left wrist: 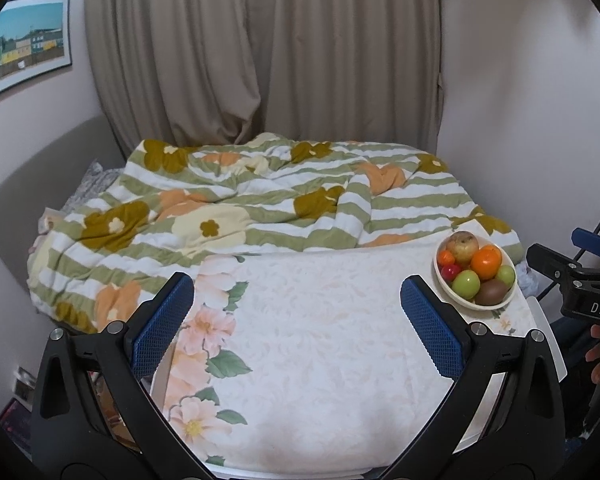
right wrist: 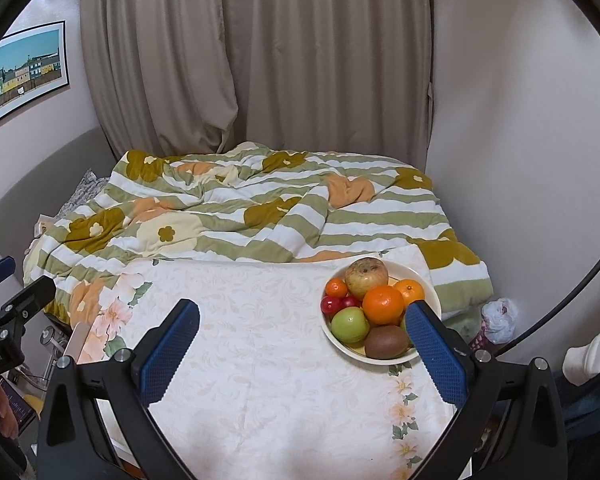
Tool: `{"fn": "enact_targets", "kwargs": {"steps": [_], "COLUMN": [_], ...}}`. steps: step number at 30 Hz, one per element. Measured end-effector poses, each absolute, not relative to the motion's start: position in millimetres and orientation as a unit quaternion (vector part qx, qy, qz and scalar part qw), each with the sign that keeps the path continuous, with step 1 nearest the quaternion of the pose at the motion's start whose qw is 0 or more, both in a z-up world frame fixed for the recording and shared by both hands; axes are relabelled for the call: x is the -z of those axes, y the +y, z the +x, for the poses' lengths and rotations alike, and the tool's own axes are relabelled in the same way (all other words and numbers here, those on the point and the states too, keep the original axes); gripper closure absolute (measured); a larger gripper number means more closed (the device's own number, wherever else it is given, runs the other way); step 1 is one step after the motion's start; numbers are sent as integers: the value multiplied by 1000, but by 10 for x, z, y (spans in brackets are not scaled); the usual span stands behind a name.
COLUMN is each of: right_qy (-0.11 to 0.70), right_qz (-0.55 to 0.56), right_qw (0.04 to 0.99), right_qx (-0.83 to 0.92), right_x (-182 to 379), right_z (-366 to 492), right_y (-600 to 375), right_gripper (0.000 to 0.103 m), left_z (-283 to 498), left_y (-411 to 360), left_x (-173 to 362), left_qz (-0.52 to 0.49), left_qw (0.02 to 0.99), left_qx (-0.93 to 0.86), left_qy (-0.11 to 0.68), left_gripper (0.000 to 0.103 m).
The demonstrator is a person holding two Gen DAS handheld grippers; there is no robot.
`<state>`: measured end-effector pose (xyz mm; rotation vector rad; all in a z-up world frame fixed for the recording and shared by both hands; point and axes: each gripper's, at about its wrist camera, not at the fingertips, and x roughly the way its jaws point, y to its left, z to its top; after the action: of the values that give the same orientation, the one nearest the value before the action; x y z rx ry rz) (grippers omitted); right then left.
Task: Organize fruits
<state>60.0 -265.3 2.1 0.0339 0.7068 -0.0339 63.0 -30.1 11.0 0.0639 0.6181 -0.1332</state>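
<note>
All the fruit in view sits heaped in one bowl at the table's far right corner: a brownish apple at the back, a big orange in the middle, a green apple and a kiwi at the front, smaller orange and red pieces tucked around them; no fruit lies loose on the cloth. The right gripper is spread wide and holds nothing; the bowl lies at about 1 o'clock from it, near, with the right finger crossing the bowl's rim in this view, though whether it touches I cannot tell. The left gripper is also wide and empty; from it the bowl lies at 2 o'clock, farther off, so the right hand is the nearer. The kiwi's long axis runs roughly 9 to 3 across the right gripper's line. Fruit gathered in a bowl fits either a heap waiting to be sorted out or a sorting already finished; the pictures do not settle which.
</note>
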Motion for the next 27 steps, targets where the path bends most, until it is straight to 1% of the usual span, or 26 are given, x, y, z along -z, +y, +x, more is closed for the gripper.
{"fn": "enact_targets", "kwargs": {"steps": [27], "right_qy": [347], "right_qz": [17], "right_qw": [938], "right_qx": [20], "right_x": [-13], "right_z": [586], "right_y": [-2692], "right_gripper": [0], "left_z": [629], "left_y": [-346], "left_x": [-92], "left_qz": [33], "left_qw": [950], "left_qx": [68], "left_qy": [304], "left_gripper": [0]}}
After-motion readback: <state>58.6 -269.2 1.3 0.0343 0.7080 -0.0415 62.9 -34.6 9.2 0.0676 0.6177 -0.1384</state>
